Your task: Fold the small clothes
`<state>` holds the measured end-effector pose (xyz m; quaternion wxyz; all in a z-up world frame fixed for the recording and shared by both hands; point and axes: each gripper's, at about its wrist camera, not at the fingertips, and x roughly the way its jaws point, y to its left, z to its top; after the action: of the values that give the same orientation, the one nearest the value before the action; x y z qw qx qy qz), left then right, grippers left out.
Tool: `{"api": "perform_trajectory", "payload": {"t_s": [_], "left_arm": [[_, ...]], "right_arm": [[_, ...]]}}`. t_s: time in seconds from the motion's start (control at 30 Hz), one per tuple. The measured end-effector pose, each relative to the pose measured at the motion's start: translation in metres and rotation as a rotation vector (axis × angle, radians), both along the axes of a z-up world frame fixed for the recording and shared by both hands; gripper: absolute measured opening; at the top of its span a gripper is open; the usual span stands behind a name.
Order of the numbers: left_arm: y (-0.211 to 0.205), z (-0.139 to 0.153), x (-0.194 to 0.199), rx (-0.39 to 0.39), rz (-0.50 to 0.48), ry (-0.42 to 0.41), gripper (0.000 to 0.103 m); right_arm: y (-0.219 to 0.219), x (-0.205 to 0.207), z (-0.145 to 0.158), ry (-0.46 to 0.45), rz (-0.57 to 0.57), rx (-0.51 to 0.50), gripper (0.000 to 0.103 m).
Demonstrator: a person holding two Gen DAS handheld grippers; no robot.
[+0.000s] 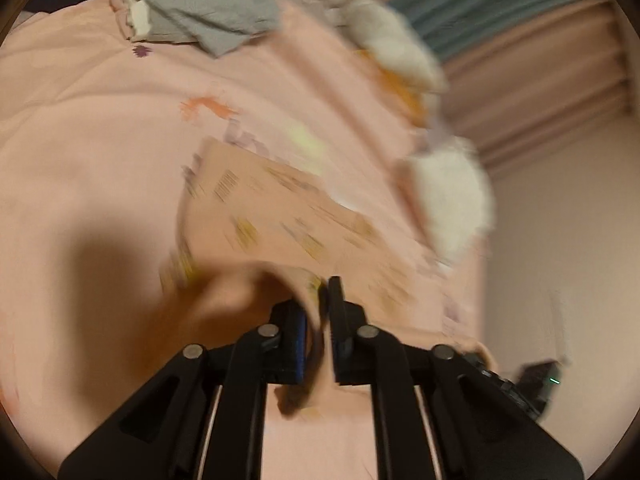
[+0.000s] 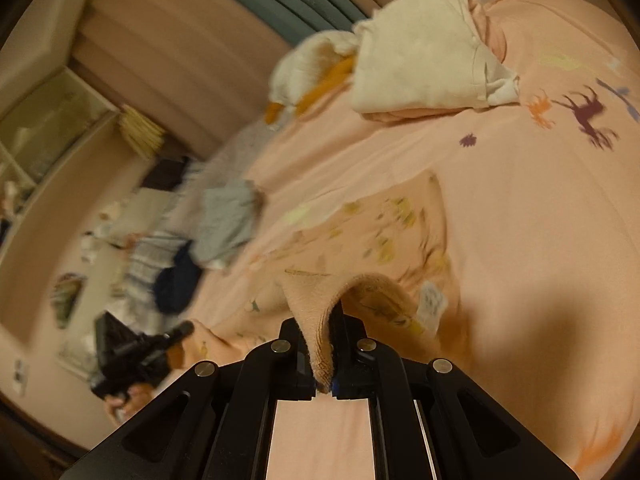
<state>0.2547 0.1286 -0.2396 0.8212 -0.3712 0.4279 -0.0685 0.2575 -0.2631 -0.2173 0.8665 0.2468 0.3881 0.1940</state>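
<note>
Now both grippers, left gripper (image 1: 320, 308) and right gripper (image 2: 322, 344), have their jaws pinched on the garment (image 1: 288, 204). Keep its edge taut and level as you fold it over the bed (image 1: 80, 140).

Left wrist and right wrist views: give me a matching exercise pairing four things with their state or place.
Things:
1. pink patterned small garment
2. grey cloth
3. folded white garment
4. left tongs

States or places:
A. lying crumpled at the far part of the pink bedspread
B. shut on a garment edge
C. pinched at two edges, lifted off the bedspread
D. stacked on a pink piece beside an orange and white cloth

Pairs: 1-C, 2-A, 3-D, 4-B. The right tongs grip the other edge, a ribbed hem.
</note>
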Motion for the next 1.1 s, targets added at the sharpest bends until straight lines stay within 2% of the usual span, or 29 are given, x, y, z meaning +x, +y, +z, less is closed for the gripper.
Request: {"api": "perform_trajectory", "payload": {"t_s": [0.07,0.1,0.17,0.2,0.23,0.3,0.33,0.37,0.4,0.43,0.5,0.6,0.73,0.93,1.0,1.03,1.07,1.1], "left_arm": [[0.017,-0.025,0.038,0.056,0.091,0.075,0.013],[0.026,-0.034,0.053,0.049,0.102,0.114,0.013],[0.040,-0.040,0.058,0.004,0.103,0.170,0.013],[0.042,-0.037,0.051,-0.010,0.072,0.148,0.014],[0.040,-0.032,0.044,0.014,0.040,0.123,0.016],[0.029,-0.019,0.020,0.138,-0.021,0.075,0.026],[0.021,-0.016,0.006,0.159,-0.039,0.060,0.031],[0.014,-0.016,-0.004,0.133,-0.067,0.054,0.043],[0.008,-0.019,-0.012,0.084,-0.100,0.054,0.048],[0.000,-0.024,-0.016,0.036,-0.129,0.063,0.049],[-0.011,-0.035,-0.014,0.019,-0.140,0.095,0.048],[-0.011,-0.051,-0.004,-0.003,-0.055,0.109,0.049],[-0.002,-0.071,0.009,-0.140,0.018,0.162,0.050],[-0.009,-0.063,0.022,-0.126,0.030,0.113,0.048],[-0.011,-0.058,0.022,-0.050,0.070,0.106,0.019],[-0.013,-0.056,0.025,-0.022,0.073,0.088,0.014],[-0.013,-0.055,0.028,-0.003,0.067,0.050,0.007],[-0.014,-0.049,0.030,0.009,0.059,-0.001,0.006]], "right_arm": [[0.002,0.041,-0.019,0.072,-0.044,-0.034,0.007],[0.001,0.058,-0.027,0.116,-0.058,-0.038,0.007],[-0.004,0.078,-0.035,0.199,-0.079,-0.044,0.008],[-0.005,0.077,-0.033,0.206,-0.059,-0.058,0.009],[-0.007,0.069,-0.028,0.182,-0.042,-0.088,0.013],[-0.009,0.047,-0.017,0.122,-0.045,-0.175,0.032],[-0.011,0.035,-0.012,0.095,-0.049,-0.203,0.050],[-0.013,0.023,-0.009,0.086,-0.047,-0.202,0.060],[-0.016,0.020,-0.008,0.089,-0.040,-0.186,0.060],[-0.021,0.020,-0.009,0.099,-0.021,-0.148,0.060],[-0.024,0.022,-0.015,0.137,0.001,-0.081,0.060],[-0.029,0.037,-0.035,0.217,-0.007,0.039,0.060],[-0.034,0.051,-0.055,0.261,-0.040,0.164,0.060],[-0.027,0.080,-0.070,0.279,-0.068,0.236,0.057],[-0.021,0.090,-0.068,0.255,-0.083,0.222,0.046],[-0.017,0.096,-0.067,0.237,-0.091,0.187,0.019],[-0.015,0.100,-0.067,0.230,-0.132,0.148,0.008],[-0.015,0.101,-0.067,0.215,-0.150,0.167,0.008]]}}
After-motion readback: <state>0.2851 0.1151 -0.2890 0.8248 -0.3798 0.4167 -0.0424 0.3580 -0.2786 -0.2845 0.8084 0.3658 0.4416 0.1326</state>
